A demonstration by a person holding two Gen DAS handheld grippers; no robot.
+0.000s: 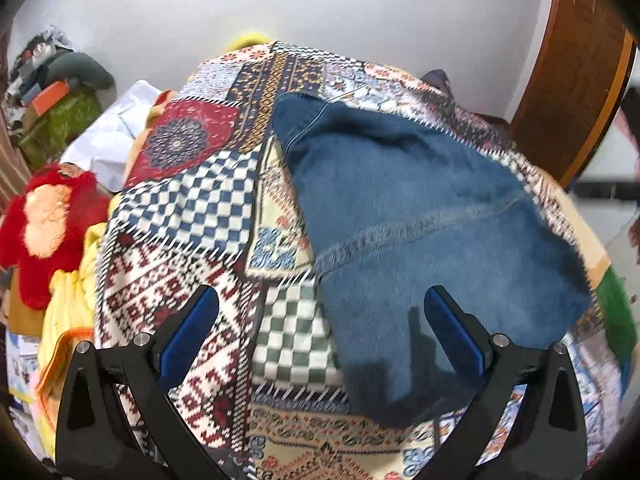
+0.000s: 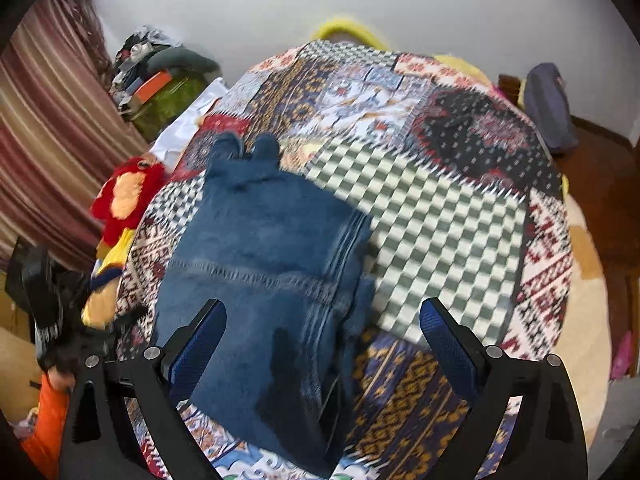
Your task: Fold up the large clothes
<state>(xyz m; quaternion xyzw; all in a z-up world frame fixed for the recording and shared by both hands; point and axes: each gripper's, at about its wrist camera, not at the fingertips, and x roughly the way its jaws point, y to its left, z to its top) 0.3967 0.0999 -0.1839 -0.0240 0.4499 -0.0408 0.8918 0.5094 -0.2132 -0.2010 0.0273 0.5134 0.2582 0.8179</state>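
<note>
Left claw spread wide, empty, right claw likewise spread wide, holding nothing

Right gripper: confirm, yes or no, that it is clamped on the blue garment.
No: the right gripper is open, fingers spread above the blue garment, holding nothing.

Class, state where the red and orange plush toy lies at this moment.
The red and orange plush toy lies at the left edge of both wrist views, beside the patchwork bedspread, left of the folded blue fleece garment and near yellow cloth.
</note>
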